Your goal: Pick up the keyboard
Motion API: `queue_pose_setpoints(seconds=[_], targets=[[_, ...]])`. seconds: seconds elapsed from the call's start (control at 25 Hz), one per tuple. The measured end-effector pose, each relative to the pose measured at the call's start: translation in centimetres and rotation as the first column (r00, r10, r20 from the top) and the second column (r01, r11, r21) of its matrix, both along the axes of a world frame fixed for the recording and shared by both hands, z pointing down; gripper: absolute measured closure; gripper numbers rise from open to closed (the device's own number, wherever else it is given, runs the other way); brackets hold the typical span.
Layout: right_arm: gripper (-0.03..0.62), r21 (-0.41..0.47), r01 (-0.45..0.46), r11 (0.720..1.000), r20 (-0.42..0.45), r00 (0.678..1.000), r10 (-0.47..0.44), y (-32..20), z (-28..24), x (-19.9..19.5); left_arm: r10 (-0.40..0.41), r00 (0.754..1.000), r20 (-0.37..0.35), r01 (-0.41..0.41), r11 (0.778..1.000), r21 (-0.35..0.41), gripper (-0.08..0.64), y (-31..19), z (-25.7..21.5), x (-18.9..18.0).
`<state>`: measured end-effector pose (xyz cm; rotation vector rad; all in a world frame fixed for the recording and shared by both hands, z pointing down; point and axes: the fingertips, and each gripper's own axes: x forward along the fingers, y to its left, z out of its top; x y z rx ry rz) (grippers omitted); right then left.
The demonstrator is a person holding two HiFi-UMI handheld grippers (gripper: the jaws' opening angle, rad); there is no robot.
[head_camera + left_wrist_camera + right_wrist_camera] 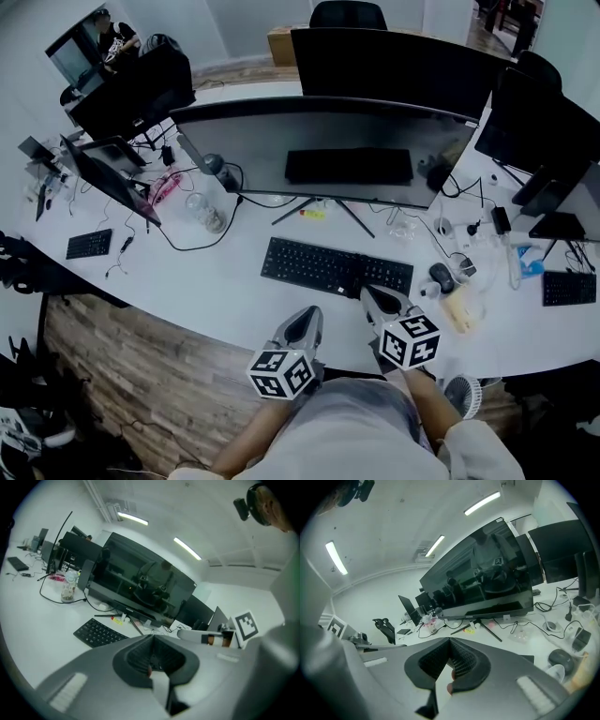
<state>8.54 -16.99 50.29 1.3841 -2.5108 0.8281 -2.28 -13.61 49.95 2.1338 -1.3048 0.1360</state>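
Just ahead of both tools lies the keyboard (336, 268), flat on the tabletop (206, 281), w/ the big monitor (319, 155) beyond it. Your right tool (375, 298) has its tip at the near edge, right half; can't tell if it touches. Your left tool (309, 319) sits a bit short of that edge, keyboard ahead & a little to its left. Both tools are pinched together w/ nothing inside, prob. b/c you're only lining up, one per half, so the long board lifts level. I'd say spread them before any grab.
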Motion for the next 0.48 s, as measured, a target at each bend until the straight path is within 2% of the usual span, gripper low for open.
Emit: queue_pose_setpoints(seconds=[0.16,0.48], targets=[[0.591,0.004,0.015,1.000,-0.024,1.000,-0.015,-1.7,0.2,0.0,-0.029,0.998,-0.050,0.025,0.997,-0.070,0.560,-1.0,1.5,-0.4],[0.591,0.011,0.060,0.998,-0.068,0.996,-0.059,-4.8,0.7,-0.9,-0.088,0.992,-0.095,0.074,0.987,-0.142,0.560,-3.1,3.3,-1.1]])
